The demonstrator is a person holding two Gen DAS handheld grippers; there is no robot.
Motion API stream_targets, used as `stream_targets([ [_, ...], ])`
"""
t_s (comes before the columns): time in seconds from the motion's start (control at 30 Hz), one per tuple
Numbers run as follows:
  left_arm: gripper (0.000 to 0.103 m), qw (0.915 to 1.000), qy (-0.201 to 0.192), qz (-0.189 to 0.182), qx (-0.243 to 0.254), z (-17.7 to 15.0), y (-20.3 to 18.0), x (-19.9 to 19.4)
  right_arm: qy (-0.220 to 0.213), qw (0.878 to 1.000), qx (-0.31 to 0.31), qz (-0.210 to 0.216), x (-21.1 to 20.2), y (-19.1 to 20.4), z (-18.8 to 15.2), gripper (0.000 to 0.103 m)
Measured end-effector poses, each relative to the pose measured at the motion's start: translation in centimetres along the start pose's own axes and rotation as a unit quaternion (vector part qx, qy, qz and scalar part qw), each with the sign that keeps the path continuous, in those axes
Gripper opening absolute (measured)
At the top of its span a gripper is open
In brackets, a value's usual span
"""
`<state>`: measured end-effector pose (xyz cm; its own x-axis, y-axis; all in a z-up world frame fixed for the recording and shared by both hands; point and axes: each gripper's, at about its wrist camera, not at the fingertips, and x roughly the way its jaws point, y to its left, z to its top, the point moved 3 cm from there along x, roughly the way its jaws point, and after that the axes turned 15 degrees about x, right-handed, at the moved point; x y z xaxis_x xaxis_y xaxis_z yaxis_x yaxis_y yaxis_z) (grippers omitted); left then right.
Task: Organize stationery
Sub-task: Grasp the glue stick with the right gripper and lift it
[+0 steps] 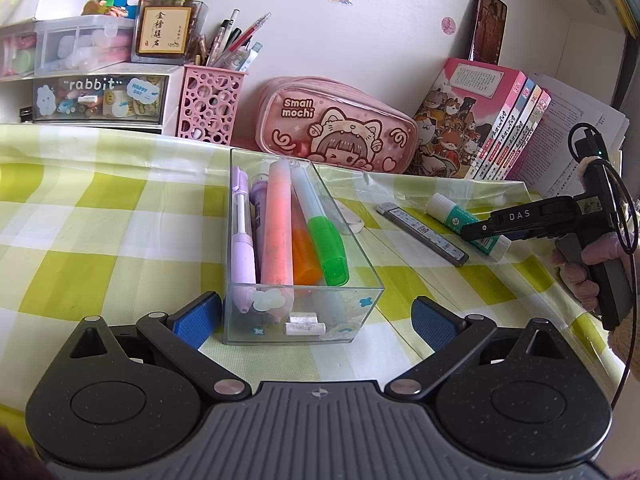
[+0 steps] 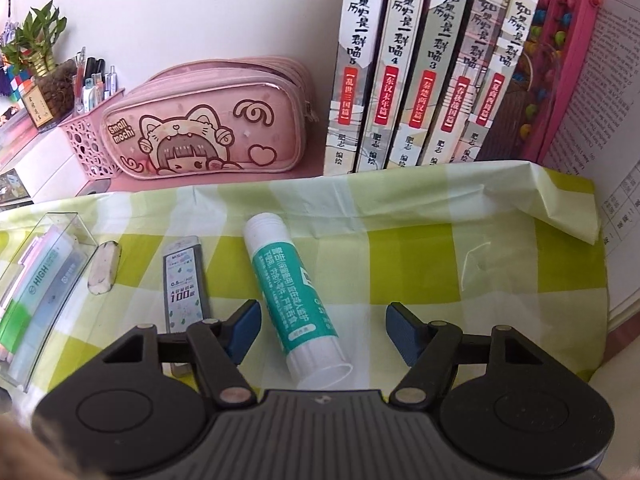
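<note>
My right gripper [image 2: 320, 334] stands released over the yellow-and-white checked desk [image 2: 440, 264], and the white-and-teal glue stick [image 2: 294, 300] lies lengthwise between its blue pads [image 2: 404, 334], nearer the left one and touched by neither, with a grey lead-refill case [image 2: 185, 288] just beside on the left and a worn white eraser [image 2: 105, 268] beyond that. My left gripper [image 1: 316, 322] is also spread wide, its pads flanking the near end of the clear plastic box [image 1: 360, 240] without pressing it. The box holds pink, purple, orange and green highlighters [image 1: 276, 224], and a pink pencil case [image 1: 336, 124] leans at the wall behind.
</note>
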<state>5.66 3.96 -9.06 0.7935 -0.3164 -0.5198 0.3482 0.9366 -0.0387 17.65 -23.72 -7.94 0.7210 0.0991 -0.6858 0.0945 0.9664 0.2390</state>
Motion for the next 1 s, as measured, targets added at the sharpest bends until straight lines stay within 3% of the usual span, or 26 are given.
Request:
stream_targets([
  [0.3, 0.096, 1.0, 0.003, 0.003, 0.004, 0.0, -0.1, 0.2, -0.003, 1.0, -0.005, -0.009, 0.7, 1.9, 0.3, 0.055],
  [0.67, 0.096, 0.9997, 0.014, 0.019, 0.012, 0.4, 0.1, 0.2, 0.02, 0.996, 0.087, 0.029, 0.3, 1.9, 0.2, 0.051],
  [1.0, 0.097, 0.9993, 0.015, 0.033, 0.012, 0.5, 0.5, 0.5, 0.042, 0.976, 0.185, 0.104, -1.0, 1.5, -0.5, 0.051],
])
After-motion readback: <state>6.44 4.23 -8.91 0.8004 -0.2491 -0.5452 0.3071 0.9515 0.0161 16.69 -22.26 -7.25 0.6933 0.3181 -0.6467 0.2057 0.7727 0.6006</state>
